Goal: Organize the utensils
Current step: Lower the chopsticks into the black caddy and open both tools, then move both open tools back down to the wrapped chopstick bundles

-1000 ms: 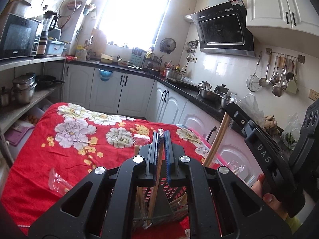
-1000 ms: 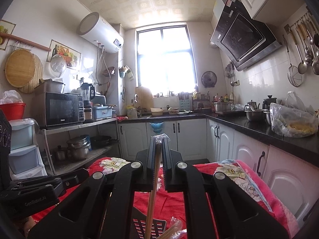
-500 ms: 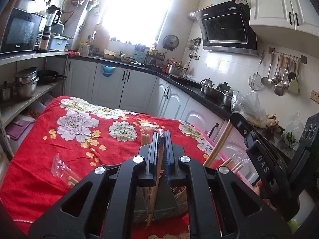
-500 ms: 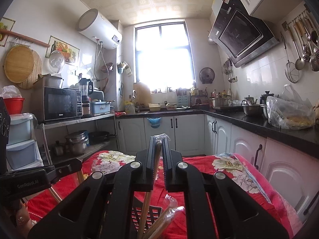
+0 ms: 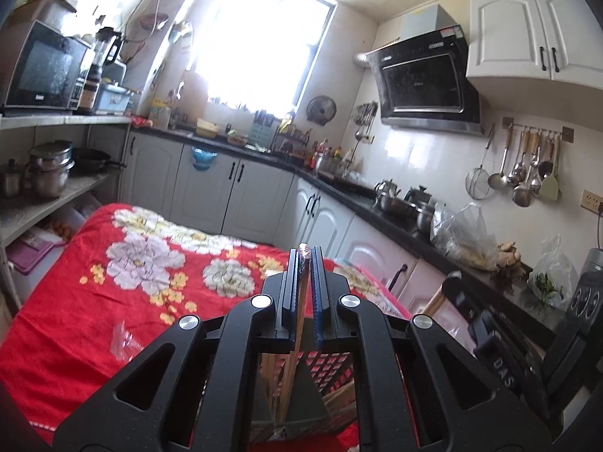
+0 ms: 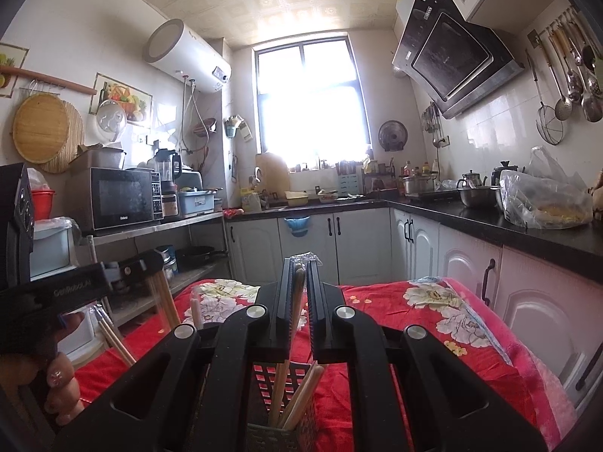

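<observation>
My left gripper (image 5: 305,254) is shut on a pair of wooden chopsticks (image 5: 292,373) whose clear wrapper sticks out at the tips. They hang down into a dark perforated utensil holder (image 5: 335,367) on the red floral tablecloth (image 5: 94,301). My right gripper (image 6: 300,263) is shut on another wrapped wooden chopstick pair (image 6: 297,301), its lower end inside the same holder (image 6: 264,380) beside several other sticks. In the right wrist view the left gripper (image 6: 150,263) stands at the left with its chopsticks (image 6: 166,301) hanging. The right gripper (image 5: 452,280) shows at the right of the left wrist view.
A crumpled clear wrapper (image 5: 124,339) lies on the cloth left of the holder. White cabinets under a black counter (image 6: 490,222) run along the right with pots and bags on it. A shelf with a microwave (image 6: 117,199) stands at the left. A person's hand (image 6: 56,380) holds the left gripper.
The right gripper has sunk toward the holder, which now shows more fully below it with the stick's end inside. The left gripper has tipped slightly, its chopsticks still in the holder.
</observation>
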Demonstrator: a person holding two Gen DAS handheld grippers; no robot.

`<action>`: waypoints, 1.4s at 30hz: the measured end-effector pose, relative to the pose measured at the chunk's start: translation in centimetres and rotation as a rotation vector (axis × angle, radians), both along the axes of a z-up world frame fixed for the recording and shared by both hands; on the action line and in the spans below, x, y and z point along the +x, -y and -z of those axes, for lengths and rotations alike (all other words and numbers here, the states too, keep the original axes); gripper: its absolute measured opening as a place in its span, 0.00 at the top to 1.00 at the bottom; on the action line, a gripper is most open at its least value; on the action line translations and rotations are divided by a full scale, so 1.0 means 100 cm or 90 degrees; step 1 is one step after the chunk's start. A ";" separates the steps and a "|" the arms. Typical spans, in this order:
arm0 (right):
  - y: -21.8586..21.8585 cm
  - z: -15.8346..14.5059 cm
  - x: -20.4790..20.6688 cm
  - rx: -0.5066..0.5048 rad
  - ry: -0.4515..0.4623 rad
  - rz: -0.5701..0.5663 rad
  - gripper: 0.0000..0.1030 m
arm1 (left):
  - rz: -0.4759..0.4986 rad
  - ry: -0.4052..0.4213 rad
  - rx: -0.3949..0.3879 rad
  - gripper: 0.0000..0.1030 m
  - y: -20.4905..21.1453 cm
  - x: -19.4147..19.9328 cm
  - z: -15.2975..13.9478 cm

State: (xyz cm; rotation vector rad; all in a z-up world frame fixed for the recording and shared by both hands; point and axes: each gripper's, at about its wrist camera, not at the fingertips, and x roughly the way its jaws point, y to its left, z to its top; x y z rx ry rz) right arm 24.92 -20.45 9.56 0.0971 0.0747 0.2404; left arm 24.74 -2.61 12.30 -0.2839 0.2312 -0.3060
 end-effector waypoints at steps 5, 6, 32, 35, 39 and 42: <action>-0.001 0.001 -0.008 -0.001 -0.010 -0.008 0.90 | 0.006 0.006 0.007 0.97 0.006 0.002 0.002; -0.001 0.001 -0.009 -0.001 -0.014 -0.011 0.88 | 0.007 0.003 0.007 0.97 0.006 0.003 0.004; 0.021 0.023 -0.033 0.022 -0.092 0.025 0.74 | -0.011 -0.098 0.021 0.87 -0.004 -0.005 0.029; 0.025 0.027 -0.035 0.027 -0.103 0.032 0.72 | -0.012 -0.103 0.022 0.79 -0.004 -0.009 0.030; 0.028 0.030 -0.037 0.031 -0.117 0.035 0.69 | -0.011 -0.110 0.024 0.68 -0.005 -0.014 0.029; 0.030 0.033 -0.039 0.035 -0.127 0.038 0.65 | -0.007 -0.115 0.018 0.61 -0.007 -0.018 0.028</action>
